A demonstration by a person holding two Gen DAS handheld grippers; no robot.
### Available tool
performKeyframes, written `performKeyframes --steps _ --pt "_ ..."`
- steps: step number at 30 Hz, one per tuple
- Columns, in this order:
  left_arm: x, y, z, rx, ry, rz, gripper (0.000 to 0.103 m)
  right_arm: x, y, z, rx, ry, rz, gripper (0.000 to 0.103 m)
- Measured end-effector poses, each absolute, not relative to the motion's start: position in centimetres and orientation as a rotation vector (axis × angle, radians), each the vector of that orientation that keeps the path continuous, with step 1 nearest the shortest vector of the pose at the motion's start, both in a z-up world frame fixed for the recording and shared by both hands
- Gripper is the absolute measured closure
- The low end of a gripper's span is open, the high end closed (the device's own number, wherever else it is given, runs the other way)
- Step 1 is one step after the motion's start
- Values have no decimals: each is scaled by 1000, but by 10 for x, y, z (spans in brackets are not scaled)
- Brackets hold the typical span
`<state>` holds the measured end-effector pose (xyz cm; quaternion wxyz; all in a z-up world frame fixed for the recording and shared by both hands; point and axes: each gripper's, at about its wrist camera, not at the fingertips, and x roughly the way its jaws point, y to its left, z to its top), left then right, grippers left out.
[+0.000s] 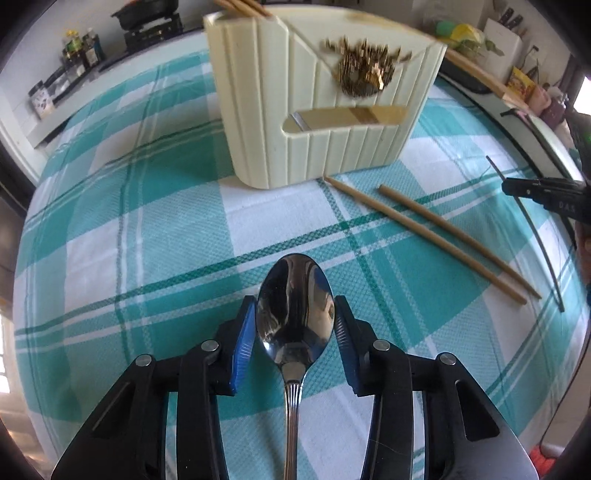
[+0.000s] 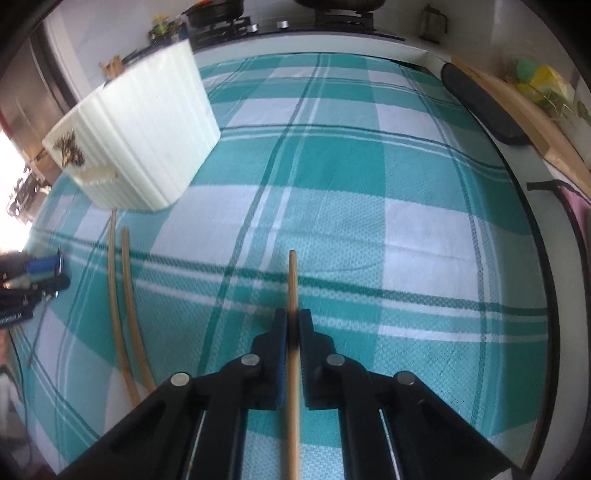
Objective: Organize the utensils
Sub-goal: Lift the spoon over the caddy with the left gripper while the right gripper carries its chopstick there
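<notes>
A steel spoon (image 1: 295,291) lies handle toward the camera on the teal checked cloth (image 1: 147,221). My left gripper (image 1: 294,310) has its blue pads (image 1: 245,332) against both sides of the spoon's bowl, shut on it. My right gripper (image 2: 292,317) is shut on a wooden chopstick (image 2: 293,277) that points forward just above the cloth. Two more chopsticks (image 1: 424,236) (image 2: 122,295) lie side by side on the cloth near the cream ribbed utensil holder (image 1: 295,110) (image 2: 147,133). The holder's back compartment has chopstick ends (image 1: 240,7) sticking out.
The right gripper (image 1: 546,192) shows at the left wrist view's right edge, and the left gripper (image 2: 37,280) at the right wrist view's left edge. A stove (image 2: 229,22), bottles (image 1: 81,48), a knife block (image 1: 502,33) and a wooden board (image 2: 517,110) line the counter beyond the table edge.
</notes>
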<state>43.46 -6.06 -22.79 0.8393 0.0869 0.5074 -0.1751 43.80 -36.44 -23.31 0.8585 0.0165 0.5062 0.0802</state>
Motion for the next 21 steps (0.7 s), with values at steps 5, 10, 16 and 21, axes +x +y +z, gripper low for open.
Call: performKeyframes --steps 5,10,16,21 --pt "398 -45 -186 162 951 -384 61 402 -359 -183 68 919 213 97" --pt "354 -24 -141 109 816 -401 61 353 -348 -128 49 781 251 97" --pt "321 -3 -116 39 737 -409 61 297 -334 -92 24 652 266 97" --pt "305 4 -102 8 695 -418 61 274 -322 -76 3 586 264 97"
